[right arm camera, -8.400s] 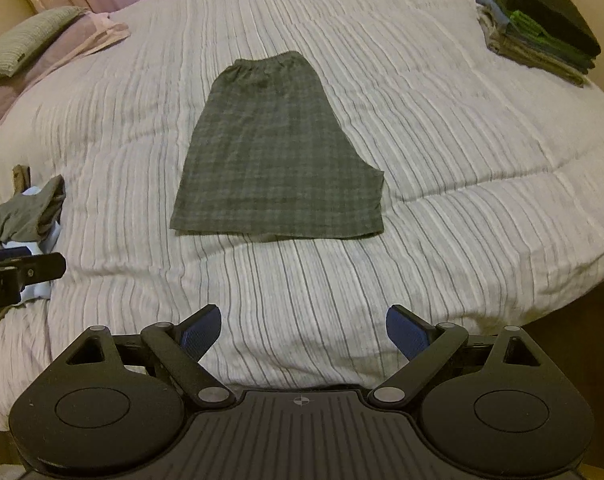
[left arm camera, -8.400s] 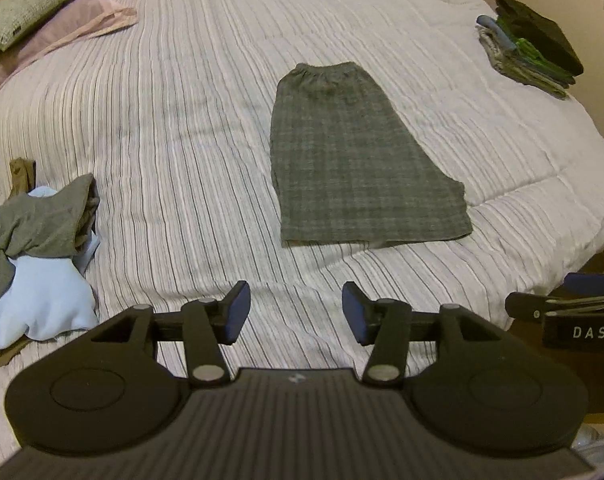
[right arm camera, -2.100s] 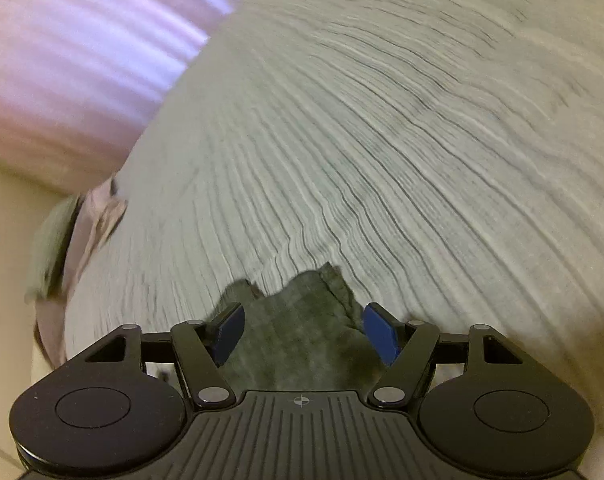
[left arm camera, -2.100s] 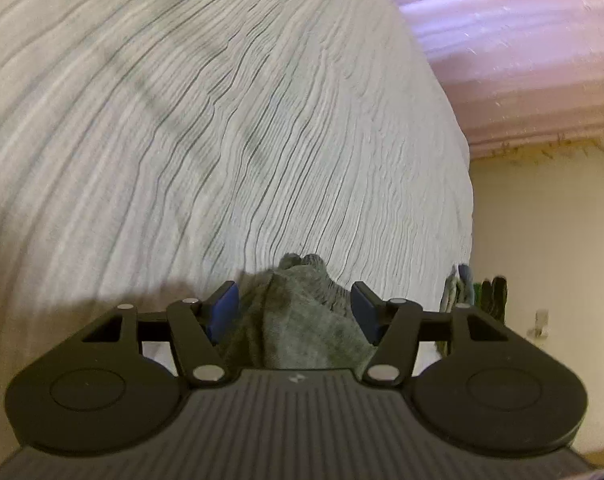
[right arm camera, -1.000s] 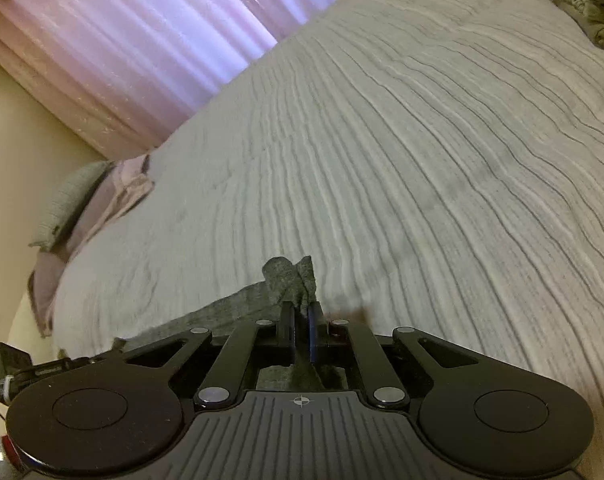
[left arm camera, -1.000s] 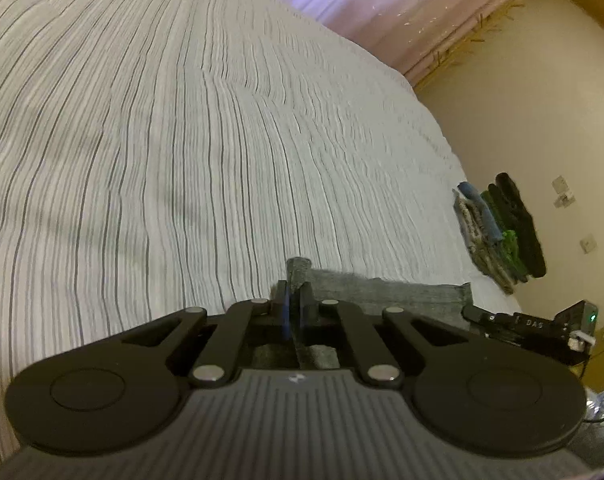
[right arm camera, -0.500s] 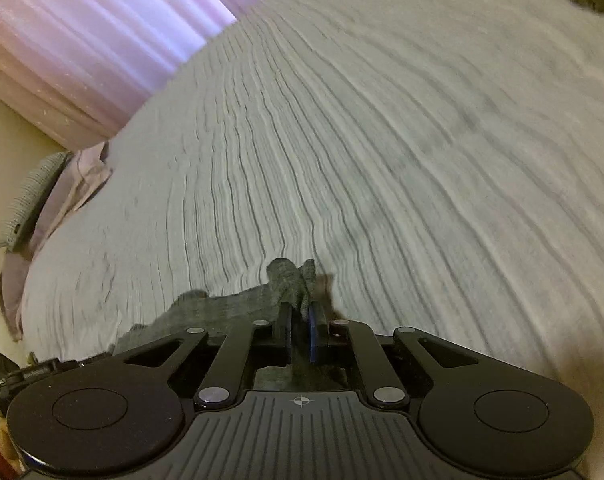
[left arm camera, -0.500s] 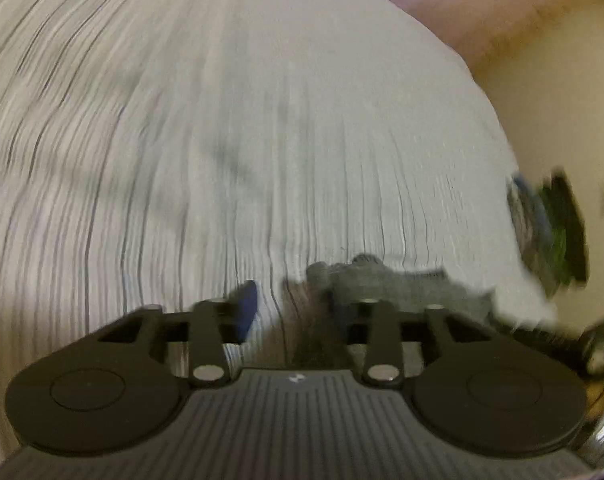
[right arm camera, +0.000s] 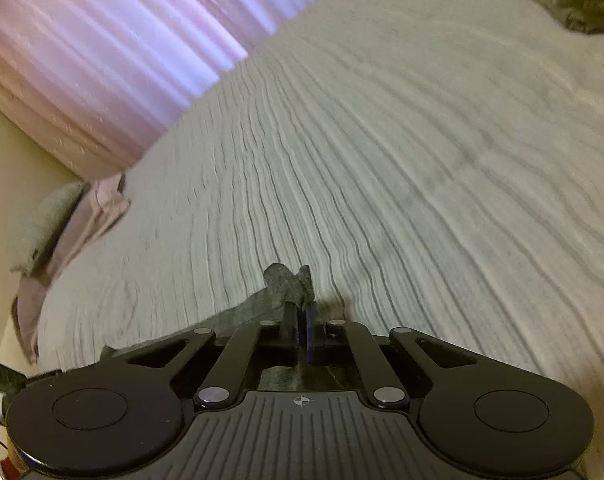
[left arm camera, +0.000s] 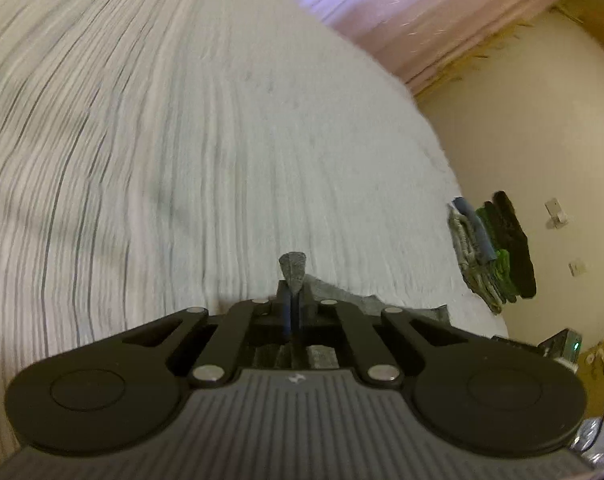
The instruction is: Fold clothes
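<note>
Striped bedding (left arm camera: pixel 181 140) fills the left wrist view; the left gripper (left arm camera: pixel 293 300) is clamped on a corner of the grey shorts (left arm camera: pixel 293 270), held low over the bed, folded clothes (left arm camera: pixel 494 248) stacked near its far edge. Pink curtains (right arm camera: pixel 101 60) back the right wrist view, where the right gripper (right arm camera: pixel 300 320) is pinched onto another corner of the shorts (right arm camera: pixel 285 284).

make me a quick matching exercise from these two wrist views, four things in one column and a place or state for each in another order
Column one:
1. grey shorts
2. stack of folded clothes
3. pink curtain
4. left gripper

Column two:
A. hangs behind the far side of the bed
B. shut on a pinch of fabric
C. sits at the bed's edge by the cream wall
D. held at two points, one by each gripper

Pairs: 1-D, 2-C, 3-A, 4-B. The right gripper holds the shorts' other point.
</note>
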Demonstrator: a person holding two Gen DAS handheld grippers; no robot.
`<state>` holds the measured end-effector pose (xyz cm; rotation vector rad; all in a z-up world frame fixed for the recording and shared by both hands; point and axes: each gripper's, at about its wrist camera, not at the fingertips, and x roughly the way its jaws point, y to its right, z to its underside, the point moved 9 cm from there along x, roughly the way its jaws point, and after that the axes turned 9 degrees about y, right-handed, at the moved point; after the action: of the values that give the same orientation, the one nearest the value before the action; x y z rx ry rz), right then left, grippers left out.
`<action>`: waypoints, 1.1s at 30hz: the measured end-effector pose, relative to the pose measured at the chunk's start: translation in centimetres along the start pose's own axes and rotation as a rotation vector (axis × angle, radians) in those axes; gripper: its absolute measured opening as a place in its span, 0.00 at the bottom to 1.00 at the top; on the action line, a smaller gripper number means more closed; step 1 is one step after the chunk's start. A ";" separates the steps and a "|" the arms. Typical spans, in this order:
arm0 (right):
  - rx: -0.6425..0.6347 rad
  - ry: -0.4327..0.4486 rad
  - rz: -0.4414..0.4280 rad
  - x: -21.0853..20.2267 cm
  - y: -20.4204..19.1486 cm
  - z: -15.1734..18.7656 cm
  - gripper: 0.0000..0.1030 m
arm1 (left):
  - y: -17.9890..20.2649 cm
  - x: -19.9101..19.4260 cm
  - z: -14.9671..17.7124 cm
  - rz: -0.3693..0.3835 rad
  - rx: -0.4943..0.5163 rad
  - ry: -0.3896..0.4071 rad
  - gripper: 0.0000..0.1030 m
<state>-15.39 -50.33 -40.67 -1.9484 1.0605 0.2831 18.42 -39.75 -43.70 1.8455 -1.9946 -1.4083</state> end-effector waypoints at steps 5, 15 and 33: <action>-0.021 0.016 0.068 1.2 0.2 -0.1 0.00 | 0.4 1.2 0.4 -0.043 0.090 0.002 0.01; 0.101 0.003 0.039 1.9 1.3 -0.3 0.15 | -1.1 2.2 1.1 -0.087 0.079 -0.014 0.02; 0.167 -0.129 0.001 5.6 2.3 1.1 0.23 | -2.6 2.4 1.1 -0.097 0.007 -0.032 0.04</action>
<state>-13.51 -53.19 -45.76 -1.7572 0.9696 0.3068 19.06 -40.74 -47.24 1.9592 -1.9510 -1.4663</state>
